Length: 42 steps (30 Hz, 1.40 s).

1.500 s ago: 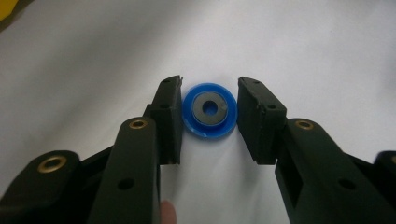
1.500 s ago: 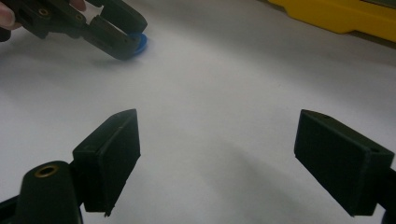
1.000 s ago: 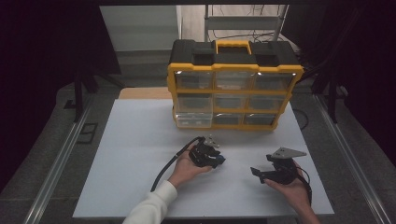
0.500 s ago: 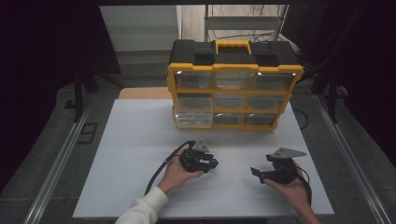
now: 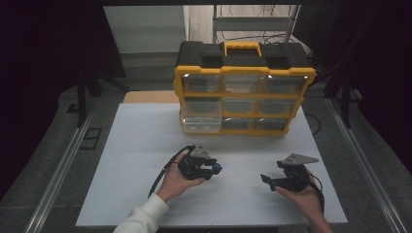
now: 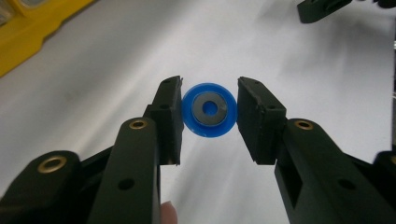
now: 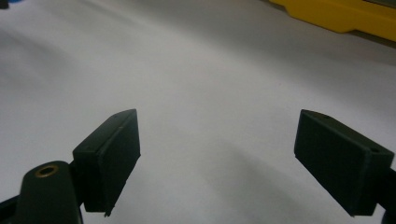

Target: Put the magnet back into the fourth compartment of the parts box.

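Blue plastic, a small round wheel-like part (image 6: 209, 110) with a grey washer face and a centre hole, sits clamped between the two black fingers (image 6: 168, 119) of the left gripper (image 6: 209, 116). Each pad presses on one side of its rim, and the hole faces straight back toward the gripper's own camera, so the part's axis runs along the fingers rather than across them. The fingers stand at a middling gap, set by the width of the part.

From the high view, the left gripper (image 5: 214, 170) hovers a little above the white tabletop (image 5: 136, 160), near its front middle, with the blue part (image 5: 218, 169) showing as a small dot at its tip, pointing toward the right hand's side. A white sleeve (image 5: 143, 216) covers that forearm.

Off to the right, and well apart, the right gripper (image 5: 266, 180) rests low in the other hand, its fingers (image 7: 112, 156) spread wide with nothing but bare tabletop between them. Its tip points back toward the left gripper.

Beyond both hands, at the far side of the tabletop, stands a yellow and black drawer organiser (image 5: 243, 87) with three rows of clear-fronted drawers. The bottom-left drawer (image 5: 201, 124) seems pulled slightly forward. It lies ahead of the left gripper, which is the nearer hand to it, so any drop-off there likely means carrying the part forward and away from the person.
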Tool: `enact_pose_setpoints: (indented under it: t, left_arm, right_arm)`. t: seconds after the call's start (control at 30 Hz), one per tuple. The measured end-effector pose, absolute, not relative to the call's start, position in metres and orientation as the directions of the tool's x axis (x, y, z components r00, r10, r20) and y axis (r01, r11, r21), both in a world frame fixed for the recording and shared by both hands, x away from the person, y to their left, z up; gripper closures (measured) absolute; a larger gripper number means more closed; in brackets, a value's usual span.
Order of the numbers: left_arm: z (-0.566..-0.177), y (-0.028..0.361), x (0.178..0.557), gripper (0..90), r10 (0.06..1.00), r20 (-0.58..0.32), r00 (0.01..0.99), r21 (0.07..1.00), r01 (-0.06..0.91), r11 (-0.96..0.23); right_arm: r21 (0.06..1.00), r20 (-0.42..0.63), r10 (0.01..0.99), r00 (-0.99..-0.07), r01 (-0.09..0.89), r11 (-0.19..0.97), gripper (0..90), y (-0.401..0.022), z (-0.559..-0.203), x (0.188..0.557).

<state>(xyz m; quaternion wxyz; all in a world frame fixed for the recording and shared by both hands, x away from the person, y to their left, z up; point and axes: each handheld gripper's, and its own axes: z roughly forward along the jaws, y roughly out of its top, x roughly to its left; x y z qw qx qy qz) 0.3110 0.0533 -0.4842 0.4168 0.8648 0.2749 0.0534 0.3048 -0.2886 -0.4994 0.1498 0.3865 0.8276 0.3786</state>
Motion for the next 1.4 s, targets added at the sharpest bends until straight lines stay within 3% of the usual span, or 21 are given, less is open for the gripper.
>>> enact_pose_setpoints:
  t: [0.73,1.4]
  left_arm:
    - [-0.447,0.094,0.308,61.8,0.560,-0.145,0.816,0.795,0.433,-0.425]
    - [-0.440,0.101,0.312,61.8,0.556,-0.155,0.816,0.800,0.434,-0.414]
  right_arm:
    - [0.747,0.051,0.755,-0.653,0.527,0.405,14.8,-0.289,-0.499,0.304]
    - [0.749,0.048,0.756,-0.652,0.525,0.405,14.8,-0.290,-0.498,0.304]
